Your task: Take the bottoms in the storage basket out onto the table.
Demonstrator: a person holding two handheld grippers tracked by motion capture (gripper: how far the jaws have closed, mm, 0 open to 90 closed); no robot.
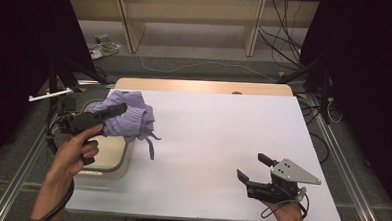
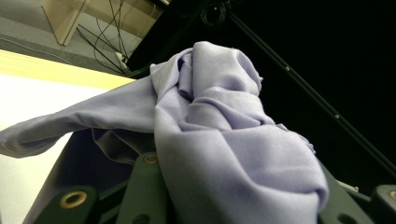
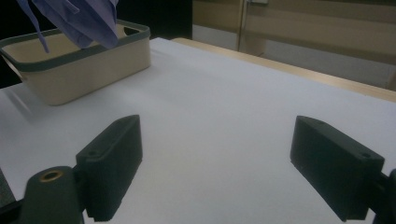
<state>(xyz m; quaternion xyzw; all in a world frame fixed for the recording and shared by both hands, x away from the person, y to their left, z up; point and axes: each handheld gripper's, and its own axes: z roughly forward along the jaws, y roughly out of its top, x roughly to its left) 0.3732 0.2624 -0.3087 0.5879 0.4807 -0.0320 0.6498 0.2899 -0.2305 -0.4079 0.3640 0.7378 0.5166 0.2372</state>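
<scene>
Cloth (image 1: 128, 115) hangs bunched above the bin (image 1: 112, 163), left gripper's (image 1: 115, 110) fingers clamped on it so I can drop it in; right gripper (image 1: 255, 168) idles away from the bin, fingers apart.

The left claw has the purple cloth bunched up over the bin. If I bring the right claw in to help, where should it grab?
Probably the loose tail of the purple cloth that hangs free at the bin's table-side edge. Come in level from the open table side with the right claw, whose jaws are already wide open. The left claw covers the upper bunch.
</scene>
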